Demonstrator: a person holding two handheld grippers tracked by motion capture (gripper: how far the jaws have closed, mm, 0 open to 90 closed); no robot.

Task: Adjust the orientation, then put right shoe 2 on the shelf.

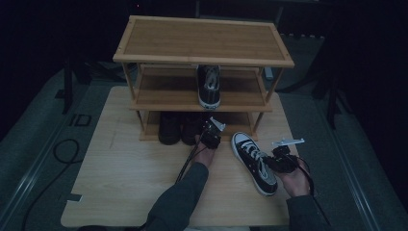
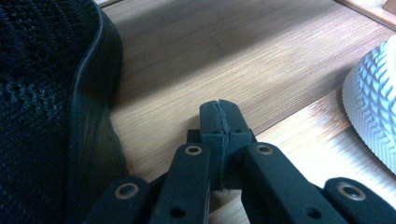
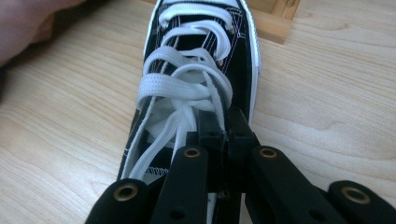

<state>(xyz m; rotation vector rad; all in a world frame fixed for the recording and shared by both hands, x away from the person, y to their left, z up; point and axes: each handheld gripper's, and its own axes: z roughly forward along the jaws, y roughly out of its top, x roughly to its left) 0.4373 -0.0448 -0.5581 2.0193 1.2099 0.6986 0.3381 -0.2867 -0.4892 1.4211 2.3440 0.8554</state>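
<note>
Right tongs clenched on a sneaker at the foot of a shoe rack.

High view: the sneaker (image 1: 254, 162) lies on the desk (image 1: 125, 183), toe toward the rack (image 1: 202, 60); the right tongs (image 1: 275, 162) grip its side near the heel. The left tongs (image 1: 210, 136) rest by the bottom shelf beside dark shoes (image 1: 179, 128); a second sneaker (image 1: 209, 85) stands on the middle shelf.
Left gripper view: the left tongs (image 2: 220, 119) are clenched on nothing, over the bottom shelf board, a dark shoe (image 2: 51, 107) just beside them.
Right gripper view: the right tongs (image 3: 224, 128) pinch the sneaker's (image 3: 196, 60) upper edge beside the white laces (image 3: 180, 88).
</note>
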